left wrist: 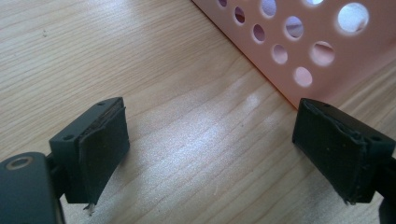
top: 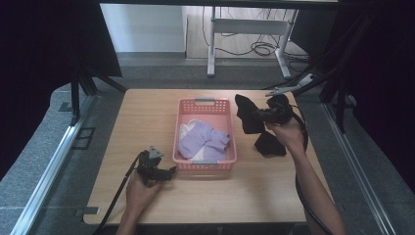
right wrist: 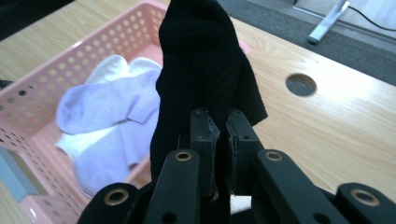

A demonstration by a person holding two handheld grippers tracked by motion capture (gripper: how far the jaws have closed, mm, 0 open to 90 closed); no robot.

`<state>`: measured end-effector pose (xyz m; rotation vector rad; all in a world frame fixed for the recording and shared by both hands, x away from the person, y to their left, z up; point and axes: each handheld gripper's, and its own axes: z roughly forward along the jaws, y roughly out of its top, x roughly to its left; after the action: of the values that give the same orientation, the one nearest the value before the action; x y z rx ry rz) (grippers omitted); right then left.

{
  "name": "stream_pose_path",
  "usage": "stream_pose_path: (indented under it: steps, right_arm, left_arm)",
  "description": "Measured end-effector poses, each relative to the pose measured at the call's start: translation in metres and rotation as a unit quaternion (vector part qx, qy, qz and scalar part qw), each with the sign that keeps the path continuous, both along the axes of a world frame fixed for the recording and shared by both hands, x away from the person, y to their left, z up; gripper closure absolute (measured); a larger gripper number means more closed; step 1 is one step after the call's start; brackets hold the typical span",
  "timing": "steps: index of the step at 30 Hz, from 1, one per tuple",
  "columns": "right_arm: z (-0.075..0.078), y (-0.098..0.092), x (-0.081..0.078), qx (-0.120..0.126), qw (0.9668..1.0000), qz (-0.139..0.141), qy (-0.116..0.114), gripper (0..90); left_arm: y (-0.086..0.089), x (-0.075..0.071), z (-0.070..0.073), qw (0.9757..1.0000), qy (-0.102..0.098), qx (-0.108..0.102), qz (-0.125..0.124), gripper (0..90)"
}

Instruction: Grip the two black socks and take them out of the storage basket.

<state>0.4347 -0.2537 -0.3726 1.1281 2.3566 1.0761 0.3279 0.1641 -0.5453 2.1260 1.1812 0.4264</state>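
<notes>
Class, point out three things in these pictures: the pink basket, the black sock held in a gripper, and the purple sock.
pink basket (top: 204,102), high view, on its far rim.
black sock (right wrist: 201,60), right gripper view, on its hanging ribbed body.
purple sock (top: 193,139), high view, on its middle.

A pink basket (top: 204,105) perforated with round holes, lilac socks (top: 198,139), white socks (right wrist: 112,65) and a black ribbed sock (right wrist: 201,70) are seen
</notes>
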Motion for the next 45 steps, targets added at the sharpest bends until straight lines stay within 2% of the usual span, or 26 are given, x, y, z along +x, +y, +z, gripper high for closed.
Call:
stream_pose_path:
  steps: [7,16,24,30,31,39,45]
  right_arm:
    - [-0.012,-0.022,-0.002,-0.004,0.9997,-0.023,0.012,83.5]
    - [-0.044,-0.039,-0.003,-0.013,0.9983,-0.047,0.033,83.3]
    - [-0.073,-0.039,0.001,-0.012,0.9969,-0.052,0.058,83.1]
    - [-0.091,-0.035,0.002,-0.022,0.9962,-0.052,0.067,82.8]
    - [-0.098,-0.034,0.002,-0.031,0.9955,-0.055,0.071,82.5]
    - [-0.114,-0.033,0.003,-0.038,0.9948,-0.056,0.076,81.6]
    - [-0.121,-0.033,0.003,-0.044,0.9943,-0.057,0.078,80.7]
  left_arm:
    - [0.000,0.000,0.000,1.0000,0.000,0.000,0.000,10.4]
    - [0.000,0.000,0.000,1.0000,0.000,0.000,0.000,10.4]
    - [0.000,0.000,0.000,1.0000,0.000,0.000,0.000,10.4]
    - [0.000,0.000,0.000,1.0000,0.000,0.000,0.000,10.4]
    - [0.000,0.000,0.000,1.0000,0.000,0.000,0.000,10.4]
    - [0.000,0.000,0.000,1.0000,0.000,0.000,0.000,10.4]
    - [0.000,0.000,0.000,1.0000,0.000,0.000,0.000,10.4]
